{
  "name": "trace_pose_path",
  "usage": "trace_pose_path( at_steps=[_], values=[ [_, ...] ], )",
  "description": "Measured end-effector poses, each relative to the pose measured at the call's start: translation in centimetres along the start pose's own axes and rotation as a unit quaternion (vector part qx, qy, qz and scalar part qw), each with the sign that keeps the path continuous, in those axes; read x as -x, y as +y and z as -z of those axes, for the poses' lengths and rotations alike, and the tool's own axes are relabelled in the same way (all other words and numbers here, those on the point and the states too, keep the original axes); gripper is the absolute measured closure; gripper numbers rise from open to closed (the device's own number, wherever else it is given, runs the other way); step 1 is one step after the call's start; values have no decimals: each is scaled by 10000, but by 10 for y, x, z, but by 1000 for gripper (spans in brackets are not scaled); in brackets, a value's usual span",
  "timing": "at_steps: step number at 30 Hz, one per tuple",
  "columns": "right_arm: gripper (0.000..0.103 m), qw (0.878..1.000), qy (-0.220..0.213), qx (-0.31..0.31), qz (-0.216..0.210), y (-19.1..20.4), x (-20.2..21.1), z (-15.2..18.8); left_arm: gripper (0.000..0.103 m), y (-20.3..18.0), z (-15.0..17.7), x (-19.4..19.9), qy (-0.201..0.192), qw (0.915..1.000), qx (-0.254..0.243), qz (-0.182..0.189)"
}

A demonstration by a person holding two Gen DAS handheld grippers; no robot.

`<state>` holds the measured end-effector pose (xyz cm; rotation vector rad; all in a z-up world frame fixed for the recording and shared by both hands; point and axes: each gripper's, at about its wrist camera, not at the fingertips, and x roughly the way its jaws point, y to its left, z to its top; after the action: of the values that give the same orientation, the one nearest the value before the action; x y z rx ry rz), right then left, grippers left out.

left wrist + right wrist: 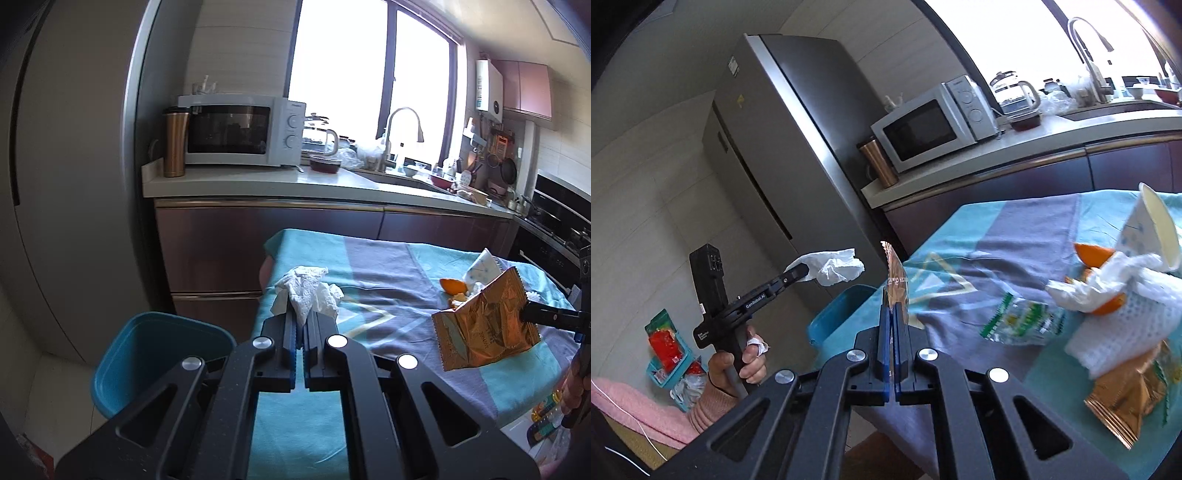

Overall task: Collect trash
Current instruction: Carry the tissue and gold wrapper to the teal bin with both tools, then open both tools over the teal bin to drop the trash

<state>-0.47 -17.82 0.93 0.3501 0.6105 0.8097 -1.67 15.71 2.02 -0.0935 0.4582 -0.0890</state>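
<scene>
My left gripper (300, 317) is shut on a crumpled white tissue (306, 295), held in the air over the left edge of the table (388, 273). In the right wrist view the left gripper (801, 275) holds that tissue (834, 269) above the blue bin (842, 314). The bin (147, 354) stands on the floor left of the table. My right gripper (893, 314) is shut on a gold snack wrapper (895, 280), seen edge-on; the left wrist view shows the wrapper (484, 332) lifted off the cloth.
A trash pile lies on the table's right: a paper cup (1145, 229), orange peel (1093, 253), a clear green-printed wrapper (1023, 321), white foam netting (1126, 332) and another gold wrapper (1126, 398). A fridge (783, 140) and a counter with a microwave (240, 129) stand behind.
</scene>
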Motion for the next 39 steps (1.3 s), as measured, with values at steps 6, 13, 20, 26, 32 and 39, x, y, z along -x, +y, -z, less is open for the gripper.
trace_pose_path(
  at_steps=[6, 13, 20, 26, 32, 39],
  values=[
    [102, 9976, 284, 164, -604, 30, -71, -23, 100, 54, 6, 11, 54, 9980, 247, -571],
    [102, 9914, 749, 176, -1061, 56, -160, -33, 100, 109, 29, 1, 417, 9910, 555, -1146],
    [102, 9857, 1301, 53, -1069, 70, -235, -28, 100, 142, 56, -30, 852, 9838, 783, -1369],
    [102, 9813, 1693, 4, -912, 74, -278, -19, 100, 146, 71, -59, 1138, 9795, 832, -1437],
    [99, 9762, 2068, -84, -651, 74, -306, -10, 100, 151, 80, -79, 1313, 9760, 886, -1492],
    [83, 9753, 2156, -196, -437, 69, -305, -6, 88, 151, 91, -99, 1503, 9732, 914, -1482]
  ],
)
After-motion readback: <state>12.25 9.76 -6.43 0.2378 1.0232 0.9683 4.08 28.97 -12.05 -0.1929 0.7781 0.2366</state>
